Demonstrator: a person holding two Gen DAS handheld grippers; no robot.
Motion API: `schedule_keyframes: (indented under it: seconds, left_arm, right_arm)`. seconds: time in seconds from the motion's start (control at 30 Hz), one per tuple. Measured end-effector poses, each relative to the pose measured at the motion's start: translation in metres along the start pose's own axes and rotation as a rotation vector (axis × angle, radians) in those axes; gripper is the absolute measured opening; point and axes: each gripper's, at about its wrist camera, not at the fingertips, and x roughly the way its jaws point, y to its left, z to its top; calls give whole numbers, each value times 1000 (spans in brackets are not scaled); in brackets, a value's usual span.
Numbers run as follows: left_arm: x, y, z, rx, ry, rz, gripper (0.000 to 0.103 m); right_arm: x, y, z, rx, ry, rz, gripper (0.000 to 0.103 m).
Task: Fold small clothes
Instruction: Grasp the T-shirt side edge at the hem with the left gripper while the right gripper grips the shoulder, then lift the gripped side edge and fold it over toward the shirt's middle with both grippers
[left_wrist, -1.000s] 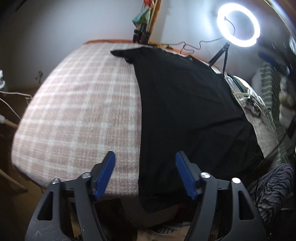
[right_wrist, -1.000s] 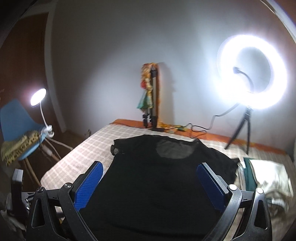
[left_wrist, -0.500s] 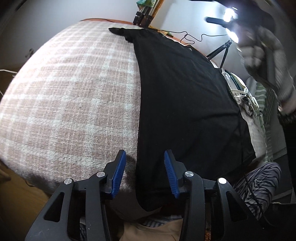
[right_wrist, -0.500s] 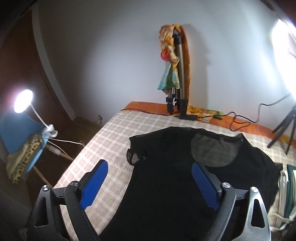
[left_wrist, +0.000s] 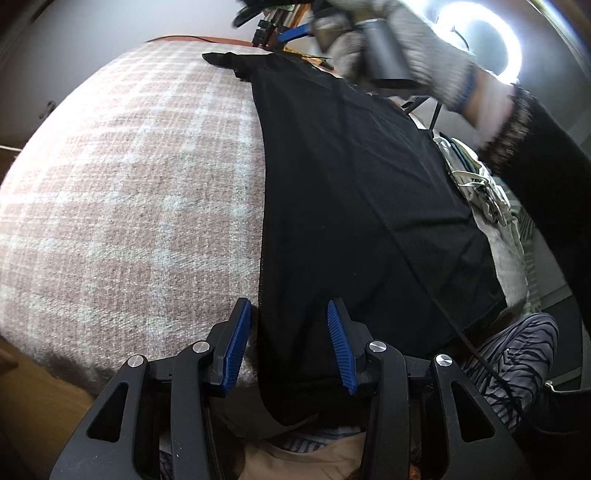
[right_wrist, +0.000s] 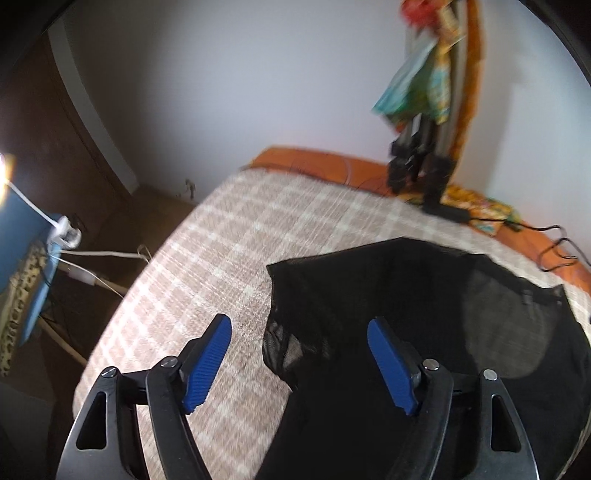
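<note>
A black T-shirt (left_wrist: 354, 192) lies spread flat on a pink and white checked bedcover (left_wrist: 129, 177). My left gripper (left_wrist: 288, 325) is open, low over the shirt's near left hem corner, its jaws either side of the shirt's left edge. My right gripper (right_wrist: 299, 347) is open over the far left sleeve (right_wrist: 295, 332) of the shirt (right_wrist: 424, 332), the sleeve's mesh edge between its jaws. The gloved right hand with its gripper shows at the top of the left wrist view (left_wrist: 388, 48). Neither gripper holds cloth.
A ring light (left_wrist: 480, 48) and a tripod (right_wrist: 421, 162) stand at the bed's far edge with cables (right_wrist: 554, 247). A pile of other clothes (left_wrist: 476, 184) lies right of the shirt. A blue chair (right_wrist: 26, 280) stands left of the bed.
My left gripper has dropped to the near hem corner and narrowed its opening. My right gripper has moved forward and down to the far left sleeve and narrowed too.
</note>
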Motion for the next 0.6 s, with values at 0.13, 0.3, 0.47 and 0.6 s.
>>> schedule_keyframes:
  seconds: [0.13,0.3,0.47,0.6]
  left_arm:
    - [0,7,-2,-35,5,-62,40]
    - [0,8,-1,-39,6,-74,38]
    - [-1,17,-1,-54,4,-89,18]
    - [0,18,-2,-71,3,-114,10]
  right_arm:
    - [35,8,10,-33,31,-51,75]
    - [62,15,22,-43,48,-72,75]
    - [87,29,30,-116,66,-122,67]
    - [102,31,33,-143,86,-183,56]
